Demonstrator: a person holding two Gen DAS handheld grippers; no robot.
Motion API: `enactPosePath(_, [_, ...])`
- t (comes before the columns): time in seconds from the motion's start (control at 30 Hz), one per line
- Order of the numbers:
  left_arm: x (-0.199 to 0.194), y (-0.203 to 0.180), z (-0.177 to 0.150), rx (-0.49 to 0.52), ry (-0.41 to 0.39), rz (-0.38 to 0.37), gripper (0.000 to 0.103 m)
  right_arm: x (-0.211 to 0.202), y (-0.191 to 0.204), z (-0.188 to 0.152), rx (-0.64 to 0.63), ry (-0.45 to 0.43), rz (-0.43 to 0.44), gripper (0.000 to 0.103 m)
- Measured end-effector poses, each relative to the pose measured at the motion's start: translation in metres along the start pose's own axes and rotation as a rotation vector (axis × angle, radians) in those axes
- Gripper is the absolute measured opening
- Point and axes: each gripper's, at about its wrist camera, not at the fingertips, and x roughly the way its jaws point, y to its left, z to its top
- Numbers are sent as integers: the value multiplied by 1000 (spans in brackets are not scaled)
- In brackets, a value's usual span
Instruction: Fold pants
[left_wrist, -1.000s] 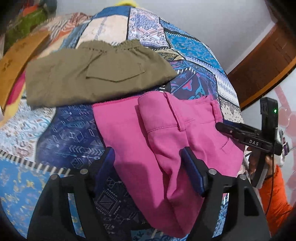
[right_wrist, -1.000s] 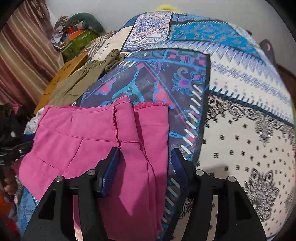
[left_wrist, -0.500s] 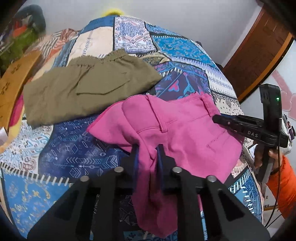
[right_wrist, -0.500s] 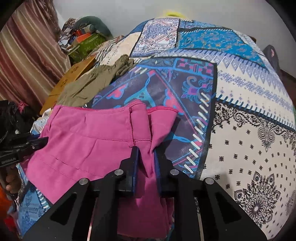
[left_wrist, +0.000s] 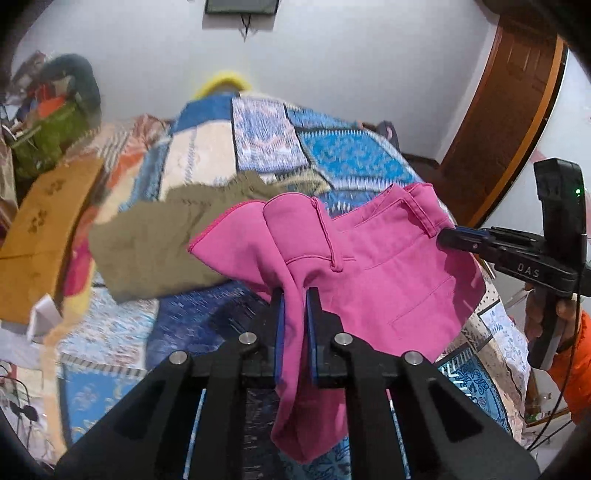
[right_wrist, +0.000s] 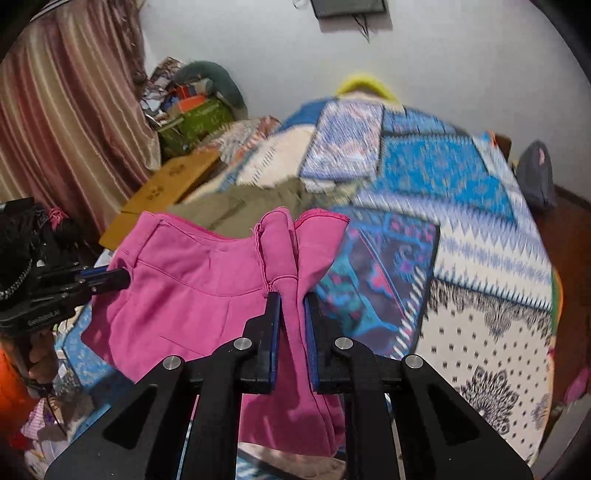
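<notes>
Two grippers were recorded, each clamped on the same garment. Left gripper: jaws drawn nearly together, with only a bunched fold of the pink pants pinched between the blue pads; it also showed at the left edge of the right wrist view, its tip against the waistband end. Right gripper: jaws likewise narrowed to the thickness of the cloth, gripping a gathered fold of the pink pants; in the left wrist view it met the waistband at the belt-loop corner, held by a hand in an orange sleeve.

Pink pants: held up off the patchwork bedspread, stretched between the two grippers, waistband uppermost, loose cloth hanging below each pair of fingers.

Olive pants: one pair, lying flat on the bedspread behind and to the left of the pink pair in the left wrist view; partly hidden behind the pink waistband in the right wrist view.

Cardboard sheet: tan, at the bed's left edge. Curtain: striped, left of the bed. Wooden door: on the right. Background blurred in both views.
</notes>
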Motion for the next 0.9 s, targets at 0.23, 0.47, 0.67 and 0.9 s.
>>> enactPosePath(0.23, [-37, 40, 20, -40, -61, 22, 10, 7, 38, 32, -40, -48, 13, 11])
enactPosePath(0.47, [-48, 77, 35, -31, -89, 90, 10, 36, 67, 55, -59, -76, 30, 11])
enactPosePath(0.67, [-35, 109, 48, -39, -88, 104, 10, 71, 72, 77, -45, -73, 29, 11])
enactPosePath(0.9, [4, 141, 65, -48, -77, 106, 10, 111, 69, 97, -41, -70, 14, 11])
